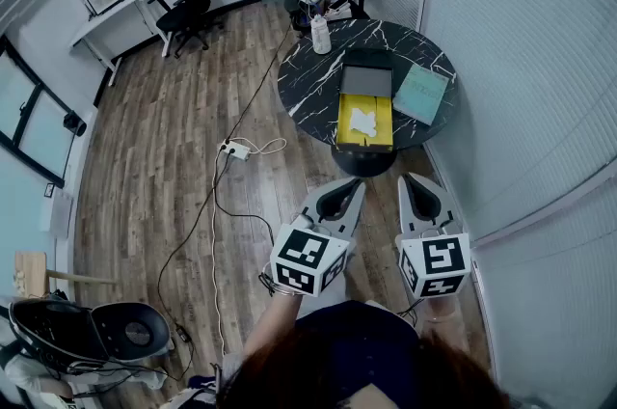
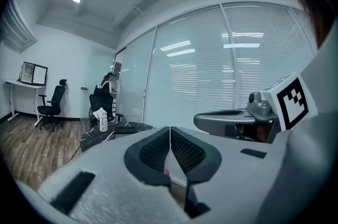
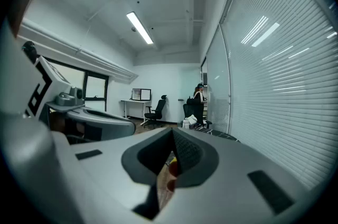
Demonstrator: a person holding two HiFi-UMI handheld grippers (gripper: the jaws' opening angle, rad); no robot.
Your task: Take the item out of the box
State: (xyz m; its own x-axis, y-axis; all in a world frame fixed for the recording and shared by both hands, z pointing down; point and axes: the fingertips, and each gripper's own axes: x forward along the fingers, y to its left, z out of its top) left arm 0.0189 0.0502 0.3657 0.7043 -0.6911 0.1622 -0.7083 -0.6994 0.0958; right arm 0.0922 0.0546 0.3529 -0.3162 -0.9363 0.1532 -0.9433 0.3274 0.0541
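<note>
An open yellow box (image 1: 366, 124) lies on the near side of a round black marble table (image 1: 313, 94), and a white crumpled item (image 1: 363, 121) rests inside it. A grey lid or tray (image 1: 367, 81) adjoins the box's far end. Both grippers hang well short of the table, close to my body. My left gripper (image 1: 349, 190) is shut and holds nothing. My right gripper (image 1: 415, 183) is shut and empty too. In the left gripper view the jaws (image 2: 170, 130) meet at their tips; in the right gripper view the jaws (image 3: 172, 134) do the same.
A teal notebook (image 1: 421, 94) lies right of the box, and a white bottle (image 1: 321, 36) stands at the table's far edge. Black office chairs (image 1: 188, 7) and a white desk (image 1: 111, 12) stand beyond. A cable and power strip (image 1: 236, 149) lie on the wood floor. Blinds run along the right.
</note>
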